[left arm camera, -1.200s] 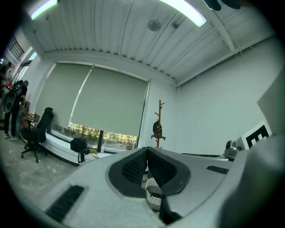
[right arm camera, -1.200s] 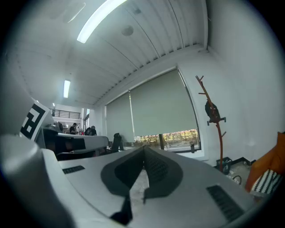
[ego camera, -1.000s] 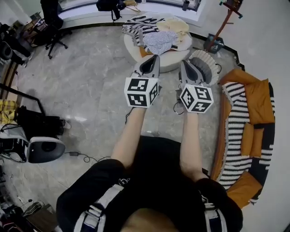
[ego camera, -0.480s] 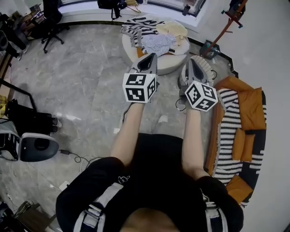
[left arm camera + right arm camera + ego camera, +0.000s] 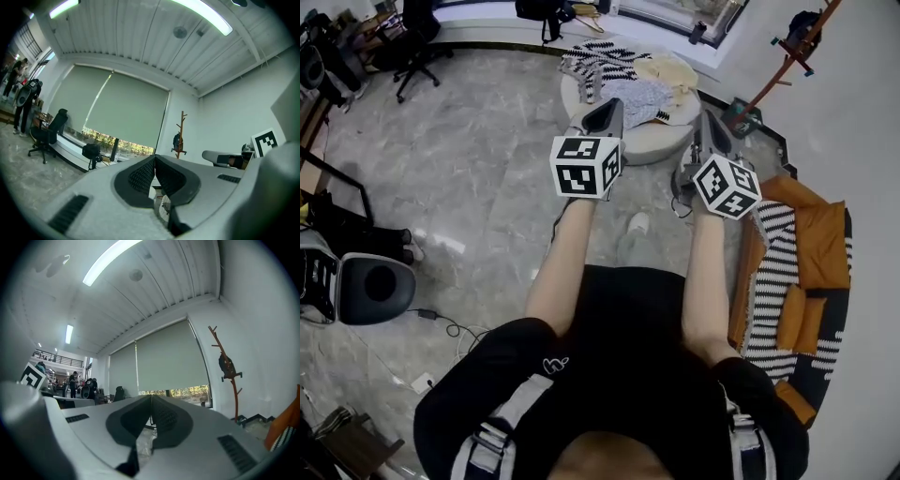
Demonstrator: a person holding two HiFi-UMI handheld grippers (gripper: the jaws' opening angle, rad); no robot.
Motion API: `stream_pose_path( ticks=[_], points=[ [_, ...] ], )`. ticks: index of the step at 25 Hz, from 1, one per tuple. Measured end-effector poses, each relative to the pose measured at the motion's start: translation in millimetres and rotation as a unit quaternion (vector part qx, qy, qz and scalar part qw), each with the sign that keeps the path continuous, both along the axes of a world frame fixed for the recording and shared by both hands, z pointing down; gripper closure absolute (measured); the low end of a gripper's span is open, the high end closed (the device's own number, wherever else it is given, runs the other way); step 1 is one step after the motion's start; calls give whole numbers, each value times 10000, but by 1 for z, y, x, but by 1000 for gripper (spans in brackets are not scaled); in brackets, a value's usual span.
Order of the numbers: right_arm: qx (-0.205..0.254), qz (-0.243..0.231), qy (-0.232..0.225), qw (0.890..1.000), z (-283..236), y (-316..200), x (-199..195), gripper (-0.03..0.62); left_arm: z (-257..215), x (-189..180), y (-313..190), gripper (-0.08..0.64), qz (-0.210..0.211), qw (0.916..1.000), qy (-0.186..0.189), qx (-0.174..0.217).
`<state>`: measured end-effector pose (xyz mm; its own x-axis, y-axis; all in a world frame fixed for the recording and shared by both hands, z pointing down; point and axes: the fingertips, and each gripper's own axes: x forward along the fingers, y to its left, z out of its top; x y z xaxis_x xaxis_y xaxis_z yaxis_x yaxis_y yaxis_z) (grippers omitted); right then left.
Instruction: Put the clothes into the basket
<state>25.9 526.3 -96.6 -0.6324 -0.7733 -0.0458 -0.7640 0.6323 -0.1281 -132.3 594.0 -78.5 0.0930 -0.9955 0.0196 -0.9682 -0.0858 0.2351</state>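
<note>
Left claw [image 5: 612, 105], right claw [image 5: 709, 120] nearer round pouf's [image 5: 649, 142] rumpled striped clothes [image 5: 623, 77]

Head view steeply down — gripper views level, sharing the coat stand [image 5: 182, 124] [image 5: 234, 397].

My left gripper [image 5: 609, 108] reaches over the near rim of the round white ottoman [image 5: 656, 142], jaws together. My right gripper [image 5: 707, 127] is just right of the ottoman, closed too. Striped, patterned and cream clothes [image 5: 628, 80] lie heaped on the ottoman. An orange sofa [image 5: 811, 214] stands farther to its right.
</note>
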Motion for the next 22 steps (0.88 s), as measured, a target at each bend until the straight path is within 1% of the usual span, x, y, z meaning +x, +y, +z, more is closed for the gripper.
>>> stream_pose_path(
  ticks=[3, 4, 6, 8, 11, 13, 15, 17, 22],
  points=[
    [-42, -27, -39, 10000, 6, -23, -5, 580, -7, 2, -17, 551, -6, 9985, -543, 28],
    [-46, -31, -94, 9999, 8, -32, -6, 580, -8, 4, -25, 551, 36, 9979, -637, 70],
    [-42, -55, -189, 9998, 12, -52, -9, 580, -5, 6, -43, 551, 98, 9979, -635, 114],
    [-60, -98, -253, 9996, 19, -77, -13, 580, 4, 5, -70, 551, 89, 9977, -663, 50],
    [-220, -85, -338, 9992, 34, -126, -12, 580, 18, 4, -121, 551, 52, 9956, -922, -160],
    [-410, -64, -567, 9975, 41, -164, -2, 580, 25, 8, -155, 551, 8, 9937, -1088, -250],
    [-540, -16, -825, 9951, 44, -202, 12, 580, 31, 12, -189, 551, -19, 9939, -1062, -311],
    [-627, 20, -942, 9936, 48, -240, 22, 580, 36, 15, -226, 551, -46, 9944, -987, -362],
    [-962, 16, -952, 9908, 67, -348, 17, 580, 48, 1, -329, 551, -227, 9955, -796, -458]
  ],
)
